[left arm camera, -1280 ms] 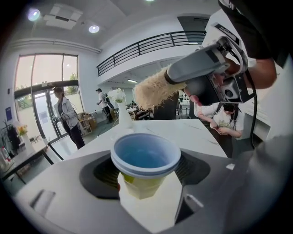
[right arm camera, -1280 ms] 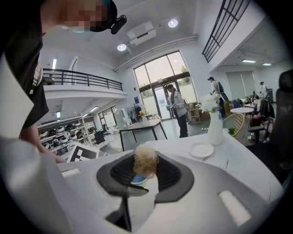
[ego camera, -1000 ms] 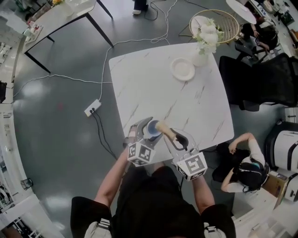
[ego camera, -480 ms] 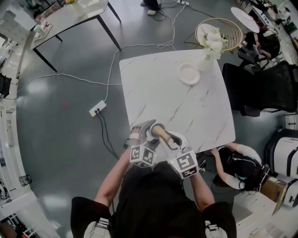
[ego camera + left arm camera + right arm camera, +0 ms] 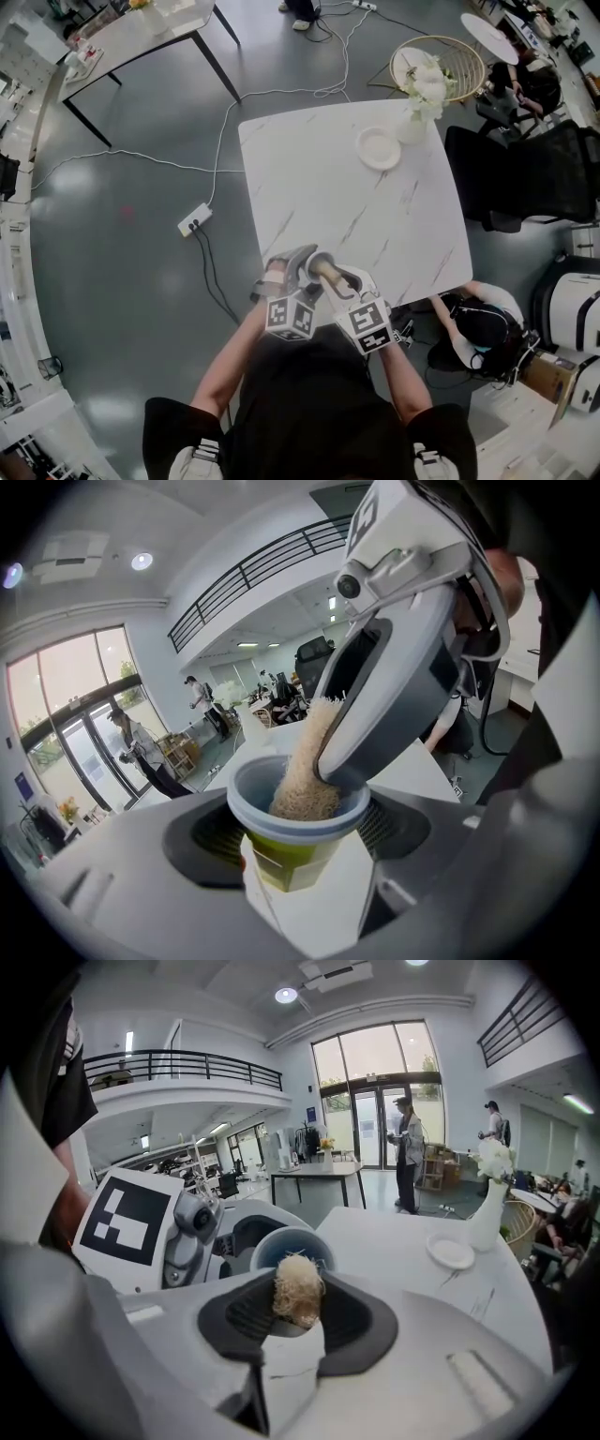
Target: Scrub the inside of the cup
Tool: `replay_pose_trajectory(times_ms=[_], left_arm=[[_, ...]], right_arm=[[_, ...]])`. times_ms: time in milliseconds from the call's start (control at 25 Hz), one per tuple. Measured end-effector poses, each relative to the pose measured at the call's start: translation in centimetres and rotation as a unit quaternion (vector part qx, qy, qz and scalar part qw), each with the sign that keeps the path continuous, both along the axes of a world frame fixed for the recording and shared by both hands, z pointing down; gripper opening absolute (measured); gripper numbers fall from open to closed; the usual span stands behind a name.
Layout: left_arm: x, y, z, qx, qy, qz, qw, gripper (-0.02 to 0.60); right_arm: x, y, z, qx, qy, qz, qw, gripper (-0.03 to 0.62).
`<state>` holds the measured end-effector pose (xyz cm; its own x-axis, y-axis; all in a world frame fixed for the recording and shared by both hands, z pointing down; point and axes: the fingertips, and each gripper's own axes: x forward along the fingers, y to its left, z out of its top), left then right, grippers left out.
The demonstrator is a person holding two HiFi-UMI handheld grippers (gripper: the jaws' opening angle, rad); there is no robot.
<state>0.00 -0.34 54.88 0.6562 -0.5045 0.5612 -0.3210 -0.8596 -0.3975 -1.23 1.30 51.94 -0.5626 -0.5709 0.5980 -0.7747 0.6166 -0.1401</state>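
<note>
A cup point(image 5: 298, 829) with a blue rim and a green body sits between the jaws of my left gripper point(image 5: 300, 855), which is shut on it. A tan fibrous brush point(image 5: 306, 766) reaches down into the cup's mouth. My right gripper point(image 5: 296, 1321) is shut on that brush point(image 5: 298, 1299), and the cup's blue rim point(image 5: 281, 1241) shows just behind it. In the head view both grippers meet over the table's near left edge: the left gripper point(image 5: 292, 274), the right gripper point(image 5: 342, 279) and the brush point(image 5: 323, 265) between them. The cup is mostly hidden there.
The white marble table point(image 5: 375, 216) bears a white plate point(image 5: 378, 147) and a vase of white flowers point(image 5: 419, 89) at its far right. A black chair point(image 5: 525, 169) and a seated person point(image 5: 478, 328) are to the right. A power strip point(image 5: 195, 219) and cables lie on the floor at left.
The two grippers have drawn closer together and nearer to my body. The brush now sits deeper in the cup, and the cup's blue rim no longer shows in the head view.
</note>
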Motion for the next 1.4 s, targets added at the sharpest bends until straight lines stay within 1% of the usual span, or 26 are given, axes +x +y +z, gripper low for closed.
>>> replay_pose_trajectory(times_ms=[320, 600, 720, 800, 1000, 1160, 1400], left_arm=[[0.1, 0.9, 0.4, -0.007, 0.003, 0.006, 1.0, 0.359], [-0.3, 0.8, 0.2, -0.006, 0.007, 0.001, 1.0, 0.359], [-0.5, 0.4, 0.1, -0.007, 0.012, -0.009, 0.9999, 0.359], [-0.7, 0.2, 0.2, -0.009, 0.016, -0.012, 0.9998, 0.36], [-0.7, 0.6, 0.8, -0.004, 0.017, -0.005, 0.9998, 0.36], [-0.3, 1.0, 0.3, -0.01, 0.02, -0.003, 0.9997, 0.359], [0.1, 1.0, 0.3, -0.001, 0.017, 0.003, 0.9998, 0.359]], right_arm=[[-0.2, -0.1, -0.3, -0.001, -0.005, 0.004, 1.0, 0.109], [-1.4, 0.6, -0.7, -0.001, -0.008, -0.01, 1.0, 0.109], [-1.6, 1.0, -0.4, -0.007, -0.006, -0.015, 1.0, 0.109], [-1.5, 1.1, -0.2, -0.01, -0.005, -0.013, 1.0, 0.109], [-0.7, 0.9, 0.2, -0.01, 0.012, -0.003, 1.0, 0.109], [0.2, 0.4, -0.2, -0.008, 0.008, 0.013, 1.0, 0.109], [-0.3, 0.1, -1.3, 0.004, 0.003, 0.01, 1.0, 0.109]])
